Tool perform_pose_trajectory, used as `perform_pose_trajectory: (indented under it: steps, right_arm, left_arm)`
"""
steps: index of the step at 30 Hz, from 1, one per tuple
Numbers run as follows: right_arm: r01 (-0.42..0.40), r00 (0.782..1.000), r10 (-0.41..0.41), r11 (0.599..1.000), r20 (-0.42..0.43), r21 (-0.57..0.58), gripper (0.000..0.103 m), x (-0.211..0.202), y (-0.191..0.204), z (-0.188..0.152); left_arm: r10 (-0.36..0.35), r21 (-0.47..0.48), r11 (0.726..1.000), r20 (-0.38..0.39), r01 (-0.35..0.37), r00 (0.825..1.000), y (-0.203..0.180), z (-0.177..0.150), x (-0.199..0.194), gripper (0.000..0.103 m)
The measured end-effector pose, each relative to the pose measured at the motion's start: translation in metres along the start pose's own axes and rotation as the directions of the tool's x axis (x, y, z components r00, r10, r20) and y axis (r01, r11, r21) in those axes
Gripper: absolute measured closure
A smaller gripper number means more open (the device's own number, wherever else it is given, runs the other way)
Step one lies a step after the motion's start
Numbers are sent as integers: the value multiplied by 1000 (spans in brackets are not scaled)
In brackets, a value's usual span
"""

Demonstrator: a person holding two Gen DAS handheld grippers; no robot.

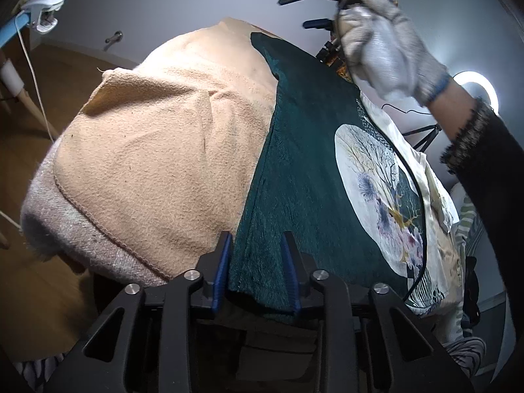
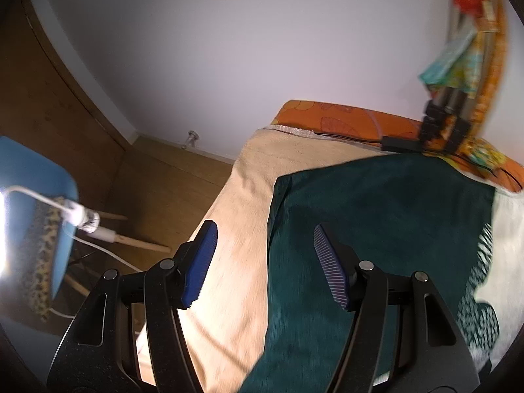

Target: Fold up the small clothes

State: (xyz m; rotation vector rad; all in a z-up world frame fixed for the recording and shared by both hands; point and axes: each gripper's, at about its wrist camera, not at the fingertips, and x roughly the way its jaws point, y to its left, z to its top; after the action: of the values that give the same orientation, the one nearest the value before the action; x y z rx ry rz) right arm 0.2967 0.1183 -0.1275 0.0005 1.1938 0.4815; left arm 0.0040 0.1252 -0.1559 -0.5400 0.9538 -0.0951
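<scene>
A dark green garment (image 1: 304, 170) with a round white tree print lies flat on a peach towel (image 1: 157, 163) that covers the work surface. My left gripper (image 1: 257, 262) sits at the garment's near edge, fingers apart with the green cloth edge between them, not pinched. In the left wrist view my right gripper (image 1: 314, 9) is held high at the far end by a gloved hand (image 1: 386, 42). In the right wrist view the right gripper (image 2: 265, 258) is open and empty above the green garment (image 2: 376, 229) and towel (image 2: 235, 235).
An orange patterned cloth (image 2: 344, 118) lies at the far end with a black device and cables (image 2: 435, 131). A blue chair (image 2: 36, 196) with a clip lamp stands left. A ring light (image 1: 475, 85) glows at right. Wooden floor lies left.
</scene>
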Motion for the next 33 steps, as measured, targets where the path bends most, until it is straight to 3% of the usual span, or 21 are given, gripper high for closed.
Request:
perform_pose_trajectory:
  steps: [10, 16, 18, 20, 22, 33]
  right_arm:
    - [75, 994, -79, 996, -79, -50, 44, 89, 0, 16]
    - [164, 978, -184, 969, -99, -182, 60, 113, 9, 16]
    - [191, 972, -216, 956, -91, -220, 70, 113, 11, 15]
    - [206, 969, -232, 950, -88, -235, 87, 111, 8, 16]
    - [208, 969, -232, 952, -87, -226, 96, 108, 3, 17]
    - [133, 991, -134, 986, -5, -101, 98, 58, -37, 26]
  left_arm:
    - [-70, -26, 997, -14, 70, 997, -1, 5, 9, 97]
    - [-72, -21, 997, -9, 72, 997, -1, 7, 10, 100]
    - [-72, -15, 997, -5, 72, 997, -2, 7, 10, 100]
    - [-76, -14, 997, -1, 76, 997, -3, 7, 9, 101]
    - [-82, -8, 997, 4, 82, 997, -4, 7, 8, 101]
    - [-118, 63, 991, 45, 115, 992, -24, 7, -3, 102]
